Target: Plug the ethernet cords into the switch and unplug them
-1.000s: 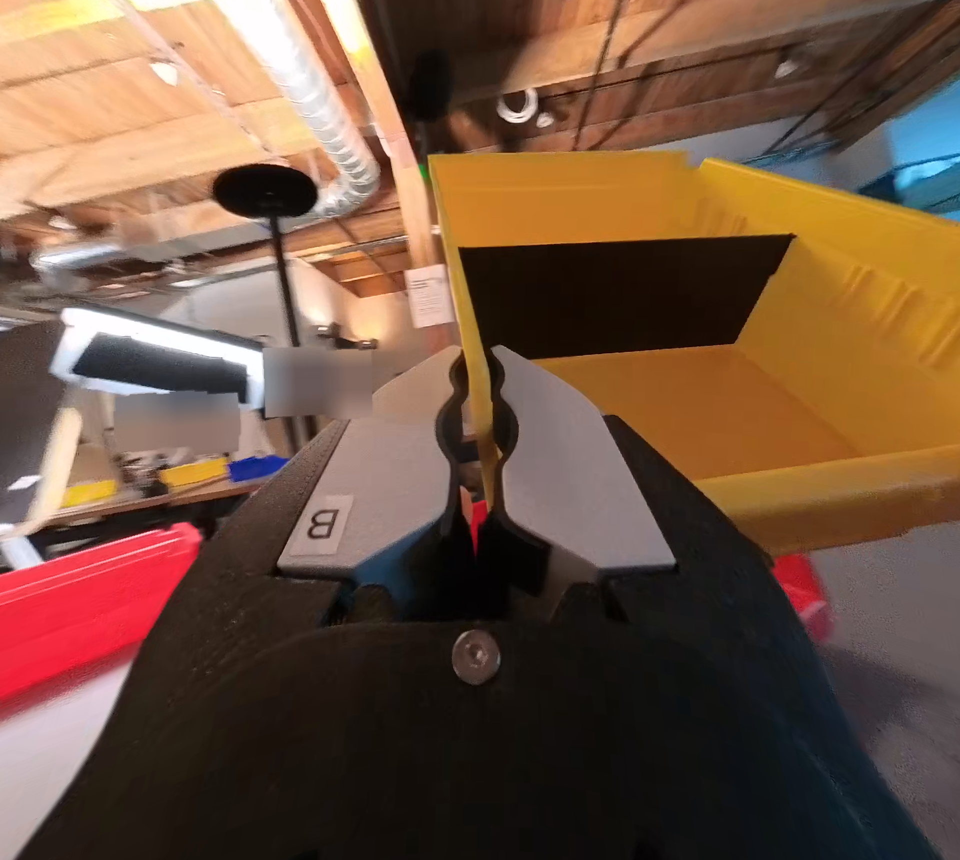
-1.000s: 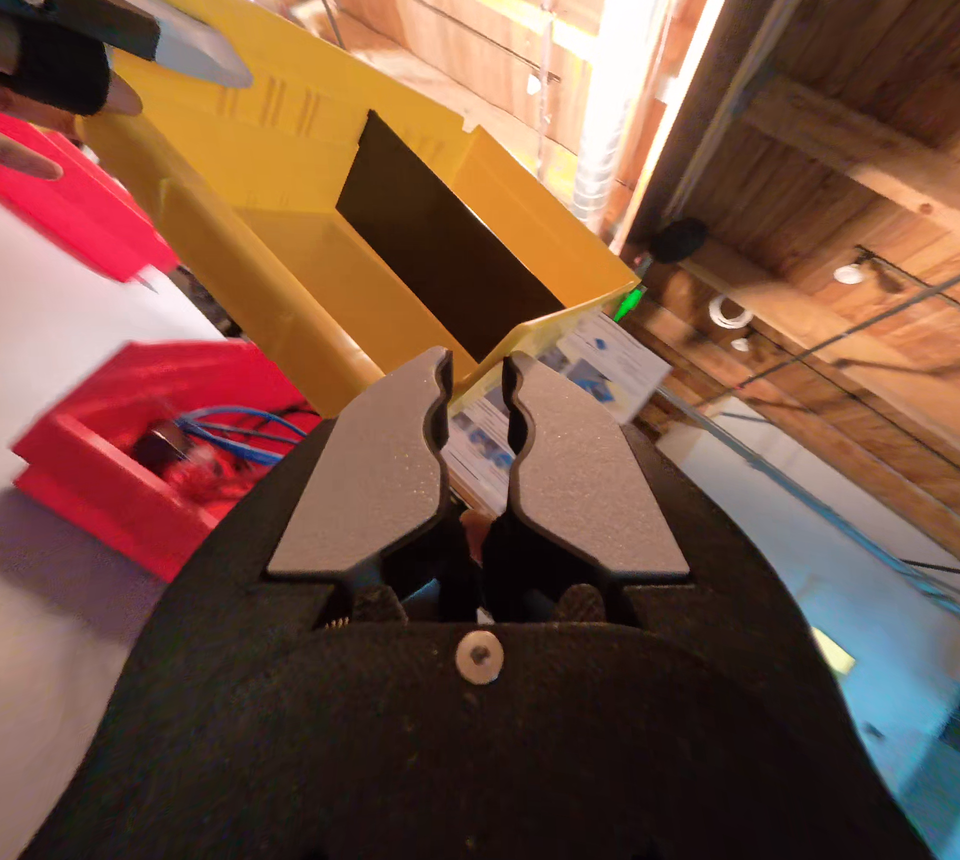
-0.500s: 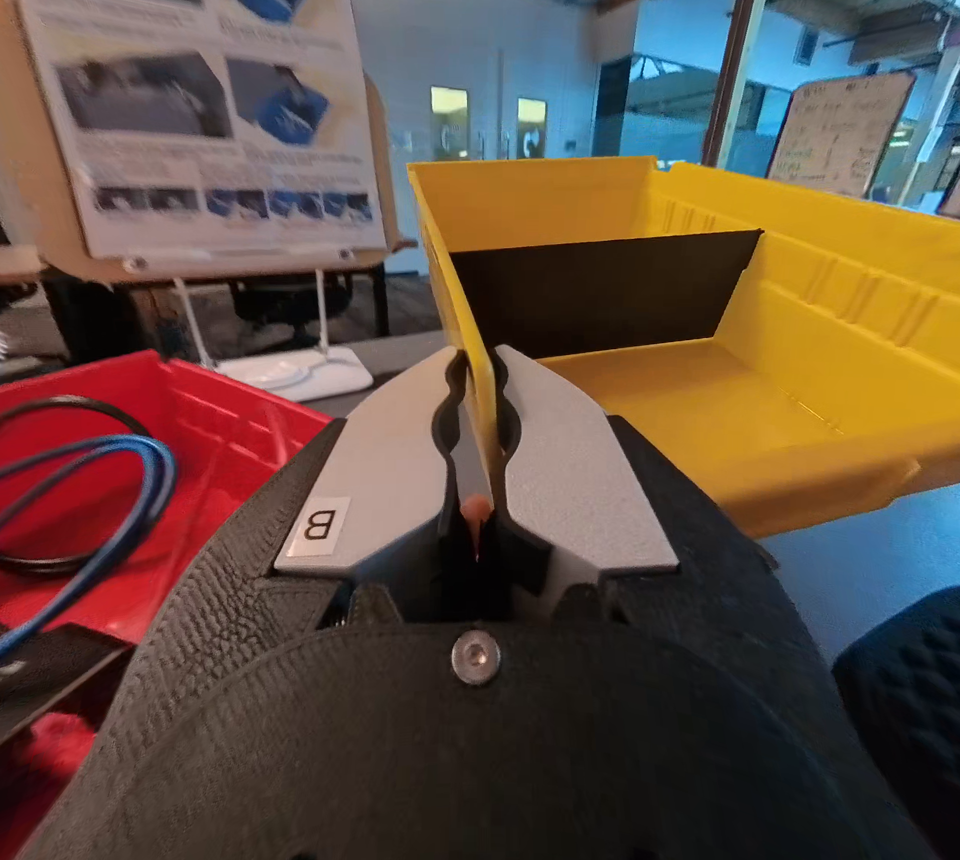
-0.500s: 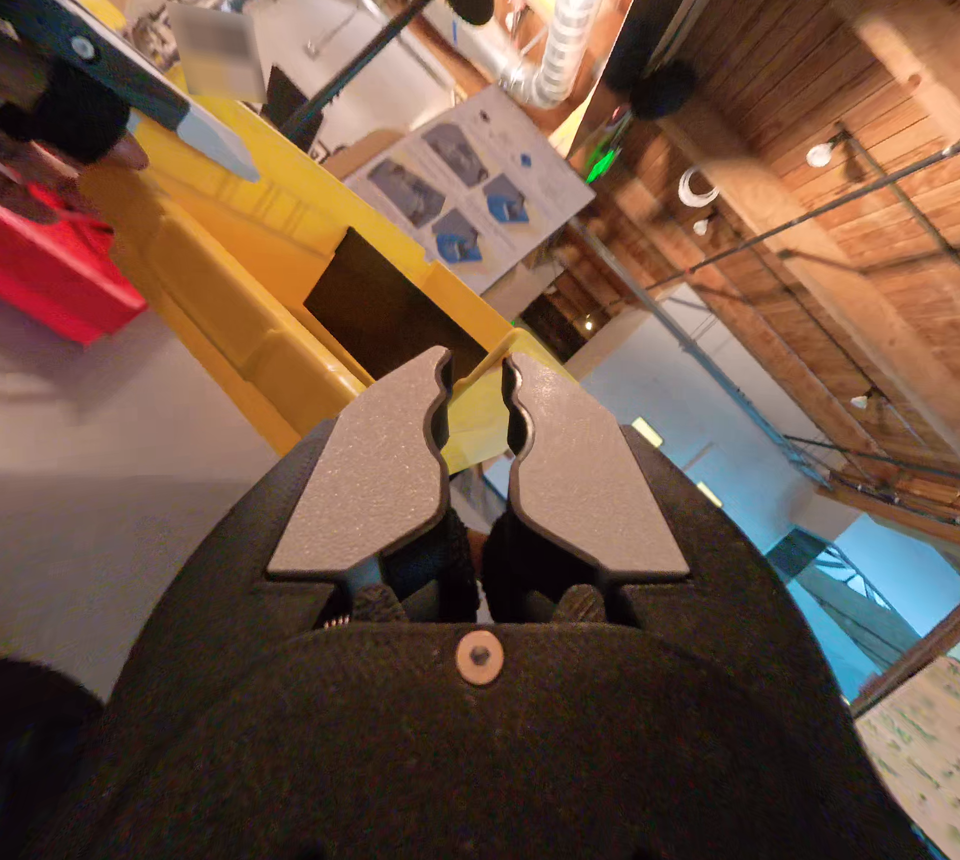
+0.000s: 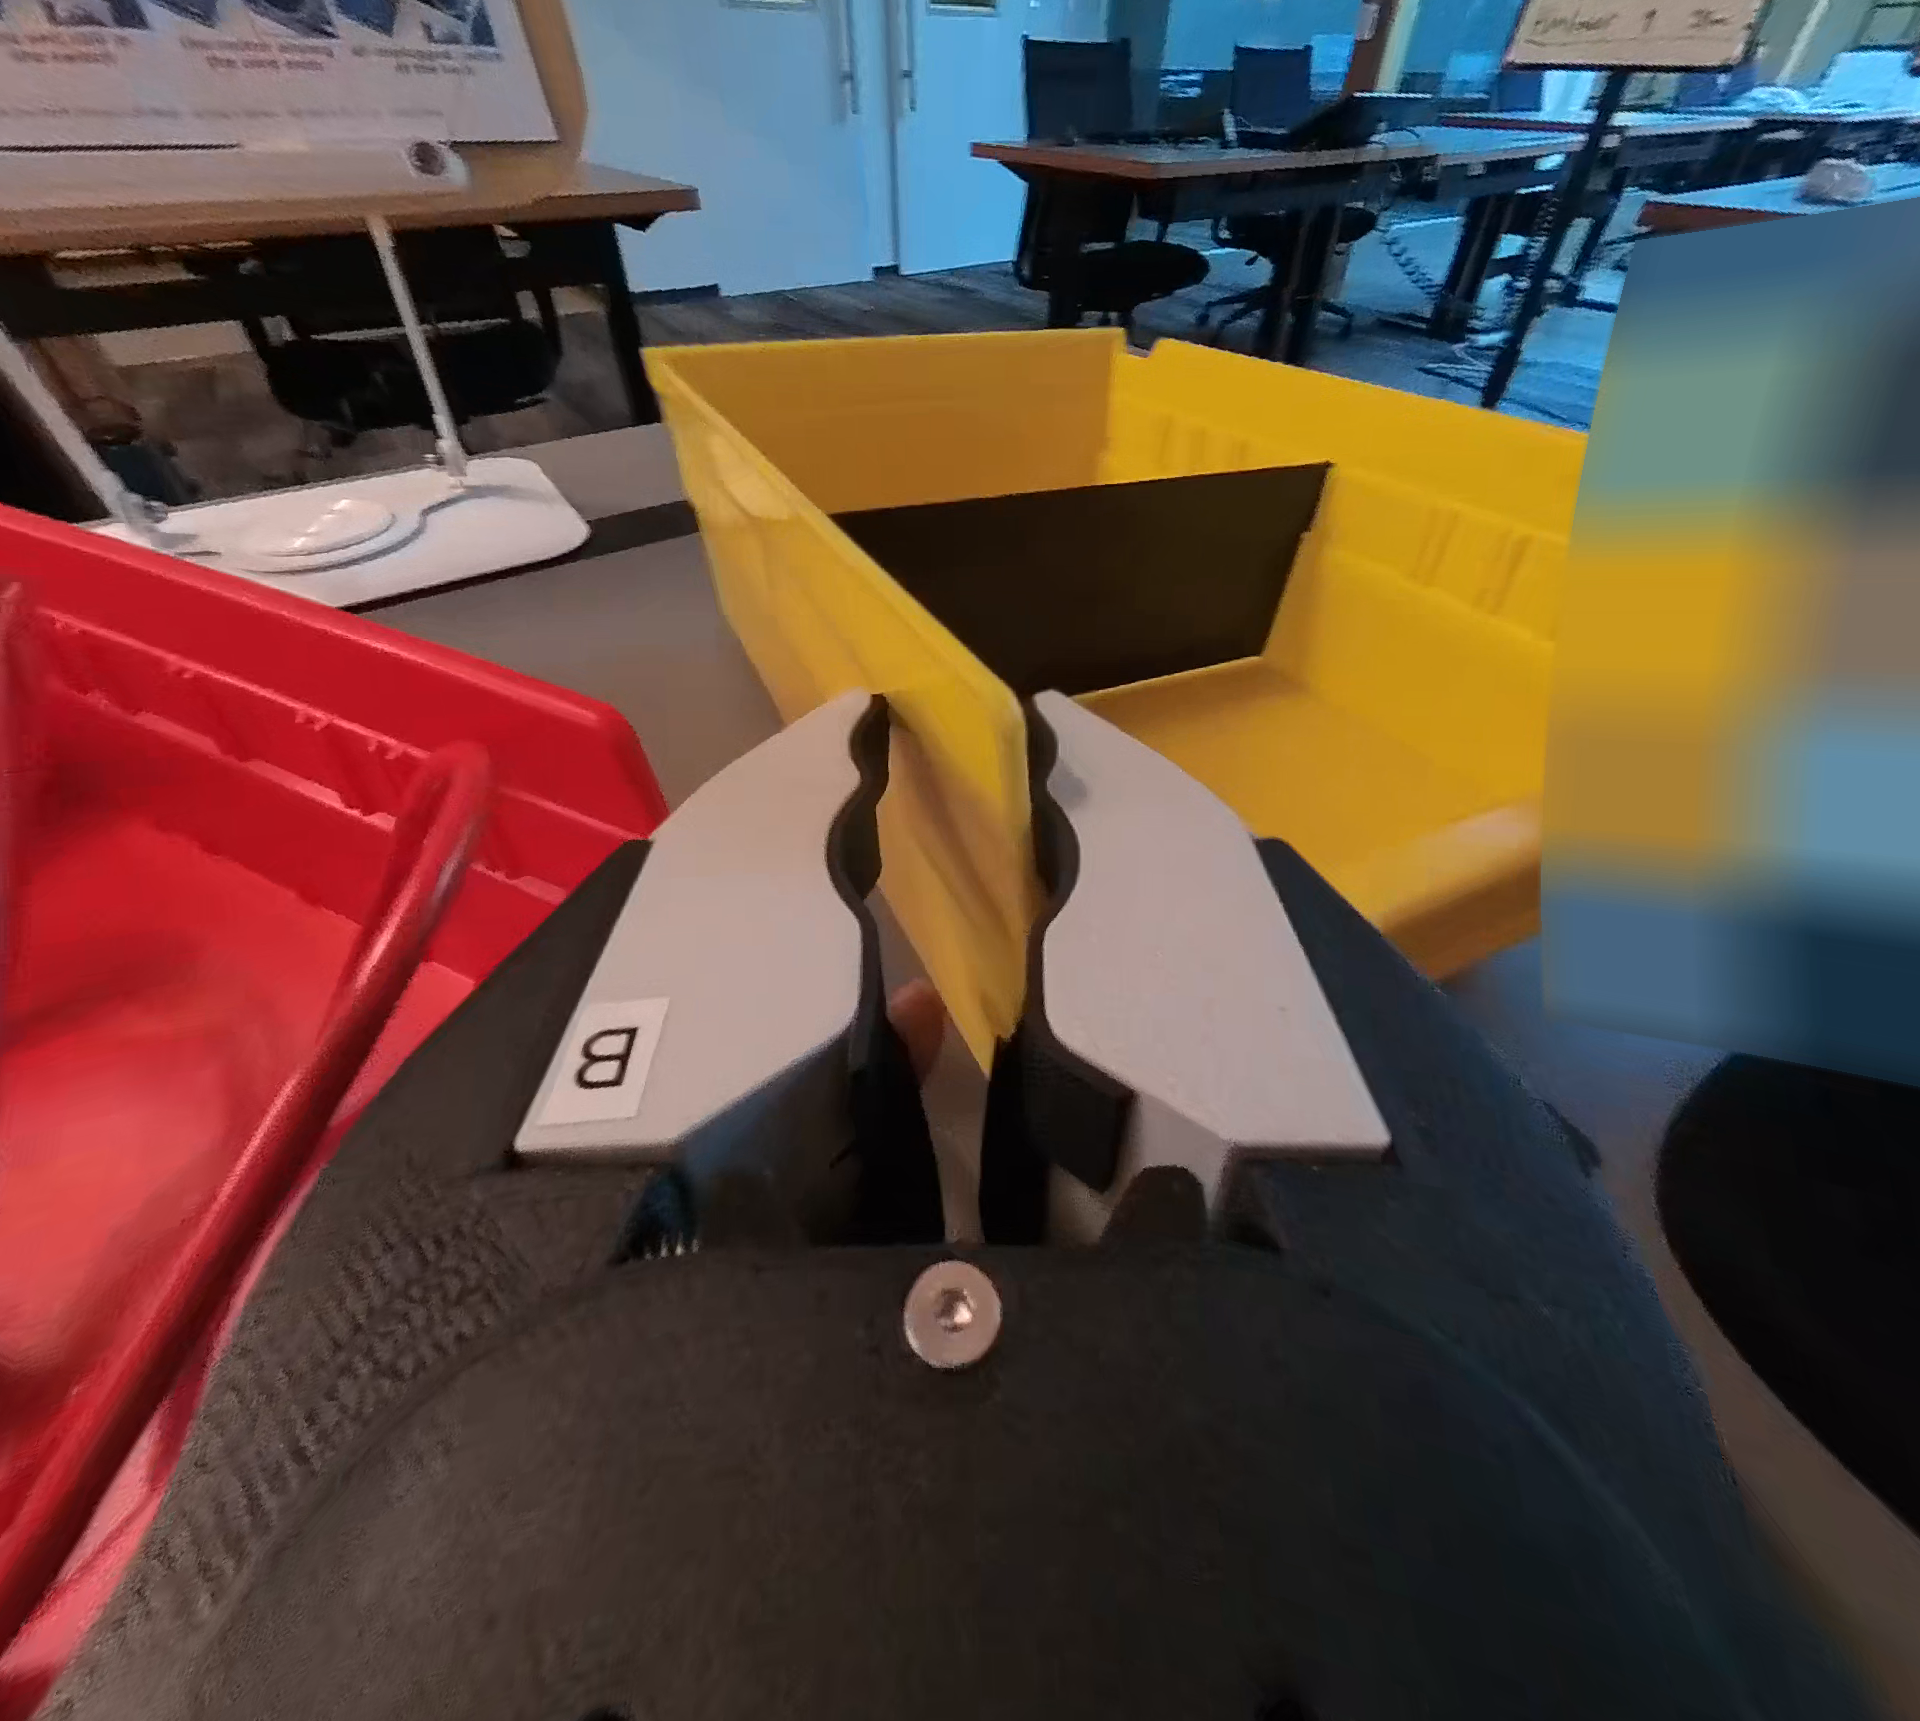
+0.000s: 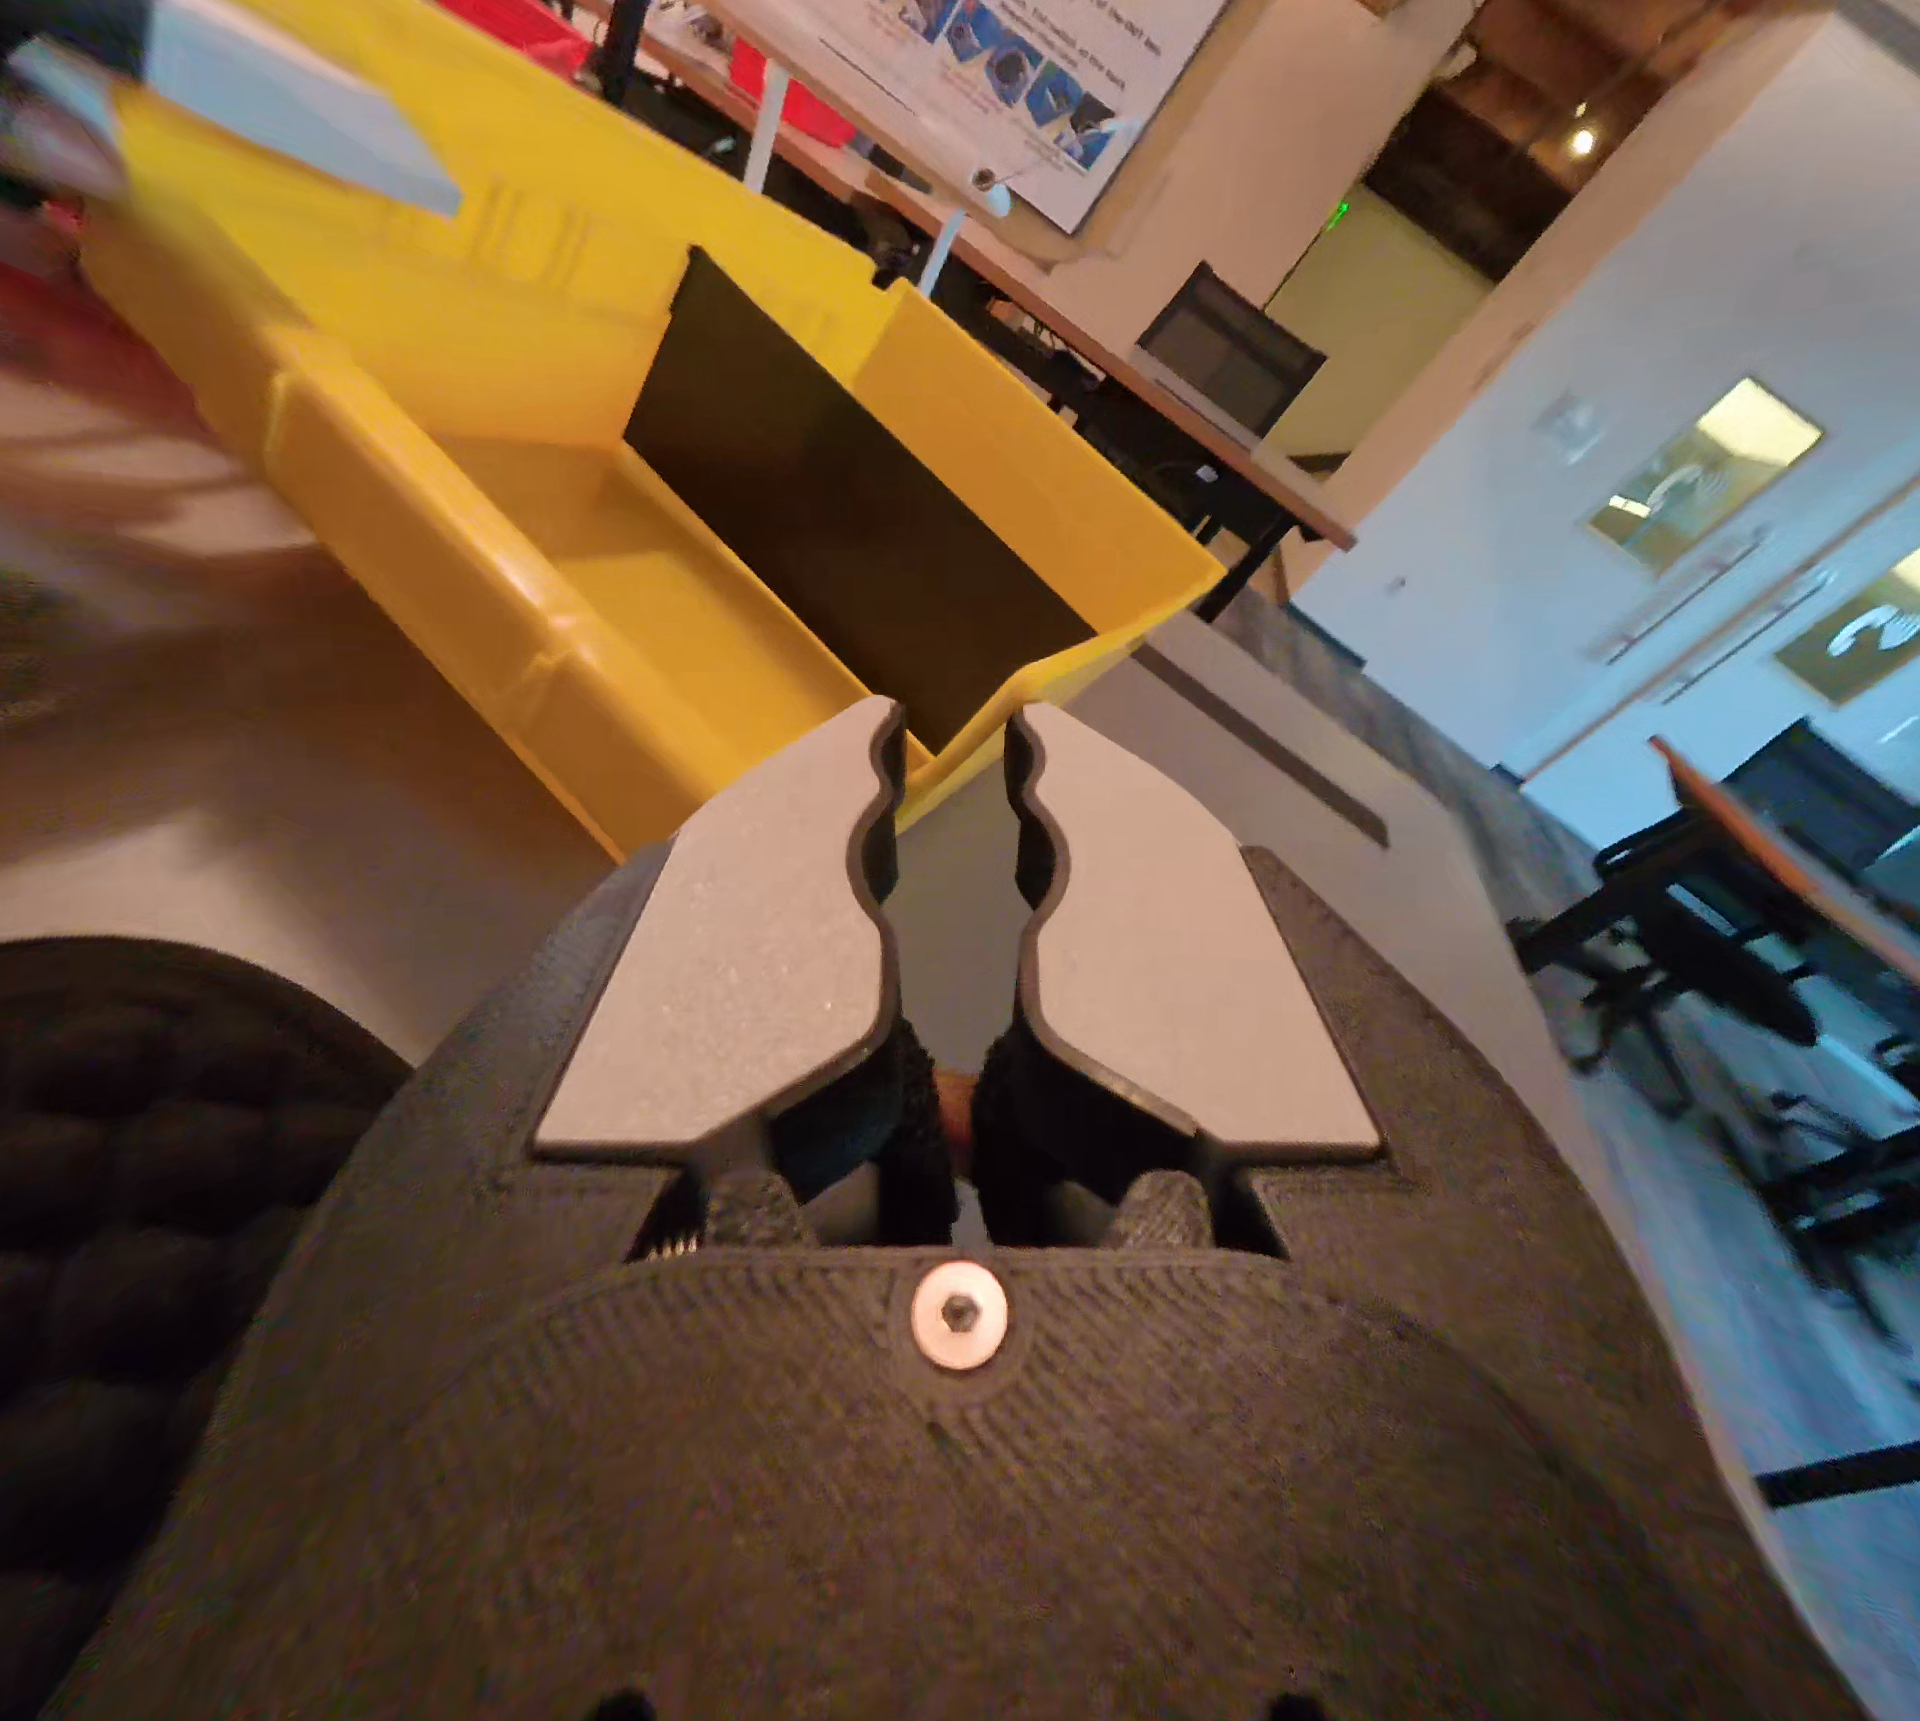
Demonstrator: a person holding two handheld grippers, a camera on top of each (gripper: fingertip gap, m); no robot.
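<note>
A yellow bin (image 5: 883, 383) with a black divider (image 5: 1070, 570) stands on the grey table. My left gripper (image 5: 956, 715) straddles its near left wall; the jaws are parted and the wall sits loosely between them. My right gripper (image 6: 951, 726) is slightly open and empty, with the bin's (image 6: 520, 237) near corner just past its fingertips. The left gripper also shows in the right wrist view (image 6: 291, 113), on the far wall. A thin blurred loop of cord (image 5: 416, 892) rises from the red bin (image 5: 312, 684). No switch is in view.
The red bin stands close to the left of the yellow one. A white stand base (image 5: 343, 528) with a poster board is behind them. A dark textured shape (image 5: 1818, 1256) lies at the near right. Desks and chairs stand beyond the table edge. Left tips to right tips: about 20 cm.
The yellow bin has come down from a tilted, lifted pose to rest level on the table. Both grippers' jaws have widened, and the right one has let go of the rim.
</note>
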